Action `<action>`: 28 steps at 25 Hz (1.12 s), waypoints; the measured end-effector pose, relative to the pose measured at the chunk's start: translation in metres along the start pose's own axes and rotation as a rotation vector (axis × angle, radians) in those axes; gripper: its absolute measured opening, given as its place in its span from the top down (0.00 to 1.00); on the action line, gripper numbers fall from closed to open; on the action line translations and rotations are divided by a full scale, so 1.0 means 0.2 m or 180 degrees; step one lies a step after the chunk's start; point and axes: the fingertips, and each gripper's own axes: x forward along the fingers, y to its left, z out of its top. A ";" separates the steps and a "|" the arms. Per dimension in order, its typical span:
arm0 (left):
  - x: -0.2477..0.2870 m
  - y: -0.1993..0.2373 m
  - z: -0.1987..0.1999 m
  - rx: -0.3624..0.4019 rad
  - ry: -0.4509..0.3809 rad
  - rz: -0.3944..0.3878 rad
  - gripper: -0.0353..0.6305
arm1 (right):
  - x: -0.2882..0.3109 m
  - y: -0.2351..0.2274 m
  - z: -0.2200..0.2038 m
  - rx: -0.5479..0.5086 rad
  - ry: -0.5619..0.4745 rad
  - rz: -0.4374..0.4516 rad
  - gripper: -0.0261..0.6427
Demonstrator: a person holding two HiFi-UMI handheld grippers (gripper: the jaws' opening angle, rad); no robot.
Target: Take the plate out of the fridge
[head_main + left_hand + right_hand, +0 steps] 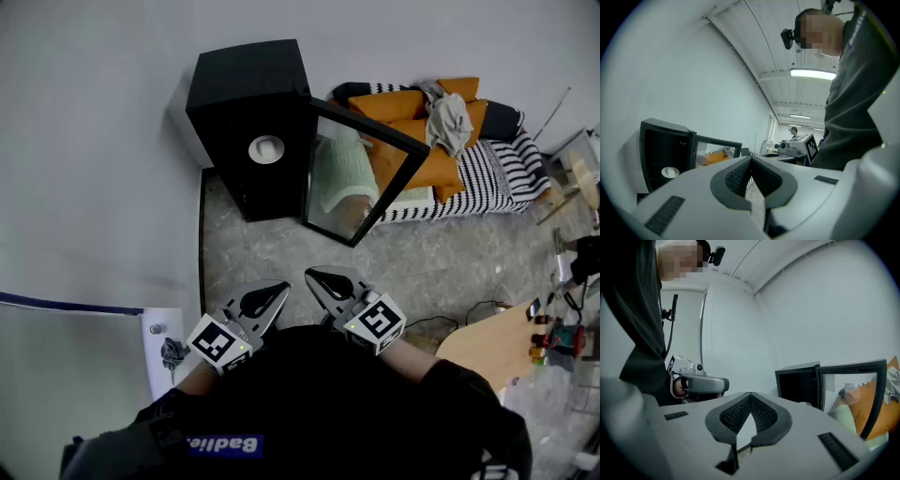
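Note:
A small black fridge (248, 94) stands on the floor against the wall, its glass door (361, 173) swung open to the right. A white plate (266, 148) lies inside it, and the left gripper view also shows the fridge (661, 154) and the plate (671, 172). Both grippers are held close to my body, well short of the fridge. My left gripper (281, 286) is shut with nothing in it, jaws meeting (751, 159). My right gripper (312, 275) is shut and empty too (751, 394), with the fridge (799, 383) ahead on its right.
A striped bed with orange cushions (450, 141) lies right of the fridge door. A wooden table (492, 342) with small items stands at my right. A white wall runs along the left, with a white fixture (164, 347) near my left arm. Stone floor (272, 248) separates me from the fridge.

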 end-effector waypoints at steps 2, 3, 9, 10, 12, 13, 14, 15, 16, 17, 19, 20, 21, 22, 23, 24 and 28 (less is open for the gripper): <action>-0.01 -0.01 0.00 -0.0003 -0.0001 0.0005 0.96 | -0.01 0.01 0.00 0.0012 0.0012 -0.0002 0.95; -0.01 -0.01 0.00 -0.0002 -0.0001 0.0006 0.96 | -0.01 0.01 0.01 0.0009 -0.0005 0.0000 0.95; -0.01 -0.02 0.00 0.0008 0.0014 -0.0003 0.96 | -0.01 0.02 0.01 0.0008 -0.0020 0.0018 0.95; -0.01 -0.02 0.00 0.0008 0.0017 -0.0004 0.96 | -0.01 0.03 0.01 0.0025 0.0017 0.0021 0.95; -0.01 -0.02 0.00 0.0000 0.0023 -0.0001 0.96 | -0.01 0.04 0.01 0.0072 0.0084 0.0035 0.95; -0.01 -0.01 -0.01 -0.0006 0.0025 0.0003 0.96 | -0.01 0.04 0.01 0.0089 0.0081 0.0044 0.95; -0.01 -0.01 -0.01 -0.0012 0.0028 0.0006 0.96 | -0.01 0.03 0.01 0.0103 0.0073 0.0048 0.95; -0.01 -0.01 -0.01 -0.0014 0.0030 0.0008 0.96 | -0.01 0.03 0.00 0.0115 0.0079 0.0046 0.95; -0.01 -0.01 -0.01 -0.0012 0.0032 0.0007 0.96 | -0.02 0.02 0.00 0.0121 0.0082 0.0041 0.95; 0.00 -0.01 -0.01 -0.0007 0.0034 0.0006 0.96 | -0.02 0.01 0.00 0.0119 0.0060 0.0038 0.95; 0.01 -0.02 -0.01 -0.0001 0.0038 0.0009 0.96 | -0.03 -0.01 0.00 0.0109 -0.0016 0.0034 0.95; 0.01 -0.02 -0.01 -0.0004 0.0040 0.0017 0.96 | -0.03 -0.01 0.00 0.0108 -0.0037 0.0034 0.95; 0.02 -0.02 0.00 -0.0008 0.0041 0.0028 0.96 | -0.04 -0.02 0.00 0.0104 -0.0051 0.0036 0.95; 0.03 -0.02 0.00 -0.0011 0.0038 0.0041 0.96 | -0.04 -0.03 0.01 0.0099 -0.0062 0.0042 0.95; 0.04 -0.02 0.00 -0.0014 0.0032 0.0056 0.96 | -0.05 -0.04 0.01 0.0094 -0.0064 0.0051 0.95; 0.05 -0.03 0.00 -0.0017 0.0027 0.0072 0.96 | -0.06 -0.04 0.01 0.0097 -0.0050 0.0060 0.95; 0.10 -0.04 0.00 -0.0068 0.0049 0.0143 0.96 | -0.11 -0.07 0.03 0.0152 0.0057 0.0114 0.95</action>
